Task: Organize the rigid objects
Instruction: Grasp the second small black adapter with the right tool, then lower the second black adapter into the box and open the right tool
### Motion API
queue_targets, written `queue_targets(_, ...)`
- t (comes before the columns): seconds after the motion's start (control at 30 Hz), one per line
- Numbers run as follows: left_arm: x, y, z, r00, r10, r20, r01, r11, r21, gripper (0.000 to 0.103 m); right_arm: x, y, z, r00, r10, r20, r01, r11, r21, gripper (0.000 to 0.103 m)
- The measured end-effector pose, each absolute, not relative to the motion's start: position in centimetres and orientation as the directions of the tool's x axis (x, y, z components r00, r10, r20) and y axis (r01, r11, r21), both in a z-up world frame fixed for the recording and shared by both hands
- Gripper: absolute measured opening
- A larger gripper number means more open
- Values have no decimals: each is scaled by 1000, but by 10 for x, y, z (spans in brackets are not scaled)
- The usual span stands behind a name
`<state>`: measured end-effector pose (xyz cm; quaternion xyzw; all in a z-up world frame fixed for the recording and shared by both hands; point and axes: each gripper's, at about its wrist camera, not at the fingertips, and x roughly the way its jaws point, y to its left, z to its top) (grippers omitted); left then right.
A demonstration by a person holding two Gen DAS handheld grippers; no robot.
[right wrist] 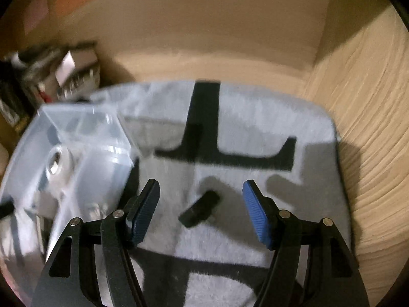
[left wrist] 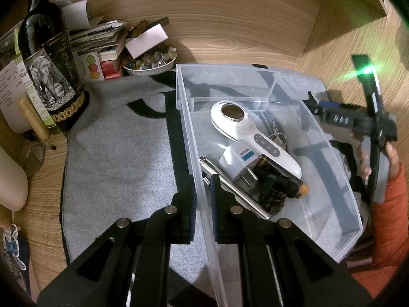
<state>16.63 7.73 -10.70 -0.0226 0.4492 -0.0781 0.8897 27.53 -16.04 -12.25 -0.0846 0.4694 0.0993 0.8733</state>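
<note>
A clear plastic bin (left wrist: 340, 179) stands on a grey mat (left wrist: 122, 158). In it lie a white handheld device (left wrist: 245, 125), a white plug adapter (left wrist: 240, 161), a silver pen (left wrist: 235, 189), keys (left wrist: 277, 135) and a dark bottle with a cork (left wrist: 286, 179). My left gripper (left wrist: 203, 186) is shut on the bin's left wall. My right gripper (right wrist: 202, 199) is open over the mat, right of the bin (right wrist: 74, 138). A small black object (right wrist: 200, 208) lies on the mat between its fingers. The right gripper also shows in the left wrist view (left wrist: 314, 107).
A wine bottle (left wrist: 48, 58), a stack of papers and boxes (left wrist: 102, 41) and a bowl of trinkets (left wrist: 150, 61) stand at the back left. A wooden wall (left wrist: 230, 20) closes the back and a wooden panel (right wrist: 370, 128) the right. The right wrist view is blurred.
</note>
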Motion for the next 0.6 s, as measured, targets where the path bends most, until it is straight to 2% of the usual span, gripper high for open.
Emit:
queue_targets(0.07,166,77,-107,584,-160,-796,118,987,-111,9,276,-159,-131,512,84,-855,-265,962,-64,52)
queue_targets(0.13,166,77,-107,585,-159,-795,118,987,-111,9,277,-159,-138,501,74,-862,-265,961,-71,39)
queue_targets(0.17,166,77,-107,585,-159,-796,118,987,-111,9,276,-160,-137,511,75,-856,-264,962,-74,39)
queue_targets(0.2,166,77,-107,584,-159,-796,119,987,-110,9,276,-160,-136,514,78,-854,-266,961,-72,35)
queue_targets(0.23,166,77,-107,584,-159,-796,119,987,-109,9,275,-160,-135,512,88,-854,-272,960,-64,23)
queue_targets(0.27,166,77,-107,584,-158,-796,119,987,-108,9,274,-161,-134,513,93,-854,-275,960,-61,19)
queue_targets(0.6,167,78,-107,583,-157,-797,120,987,-107,9,254,-160,-108,576,105,-811,-275,959,-71,18)
